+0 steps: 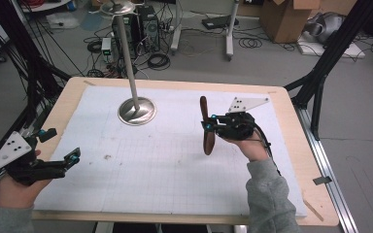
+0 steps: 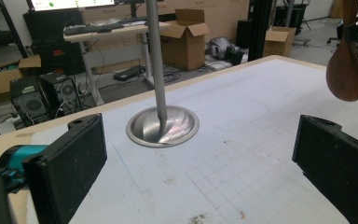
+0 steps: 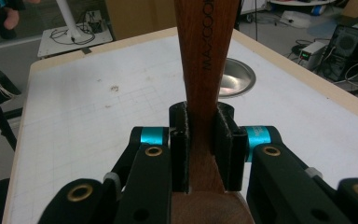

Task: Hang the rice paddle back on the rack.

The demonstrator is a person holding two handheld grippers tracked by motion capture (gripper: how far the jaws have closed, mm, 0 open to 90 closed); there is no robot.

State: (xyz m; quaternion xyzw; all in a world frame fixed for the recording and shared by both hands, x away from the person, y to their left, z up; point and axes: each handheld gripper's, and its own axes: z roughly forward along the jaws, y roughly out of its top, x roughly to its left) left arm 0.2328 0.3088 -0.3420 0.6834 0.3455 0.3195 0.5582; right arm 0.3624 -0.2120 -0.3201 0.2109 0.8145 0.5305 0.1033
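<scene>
From the high view, my right gripper (image 1: pixel 211 122) has a wooden spoon (image 1: pixel 207 127) clamped across its handle, held upright above the white mat (image 1: pixel 175 165) with the bowl end hanging down, clear of the surface. My left gripper (image 1: pixel 60 147) sits near the left edge of the mat, jaws spread wide with nothing in them. The metal stand (image 1: pixel 136 110) with its round base stands well apart from both.

In the left gripper view the two pads are far apart and bare; the spoon's bowl (image 2: pixel 346 74) hangs at upper right, dark and smooth — the stand's base (image 2: pixel 163 126) lies straight ahead.

In the right gripper view the pads pinch the flat handle (image 3: pixel 205 70) just where it narrows above the bowl, wood filling the gap between them.

I judge the spoon light and stiff, not fragile, but its finish looks slick, and gripped on the narrow handle it could pivot or slide between my pads — a hold on the flat faces near the middle seems safest.
</scene>
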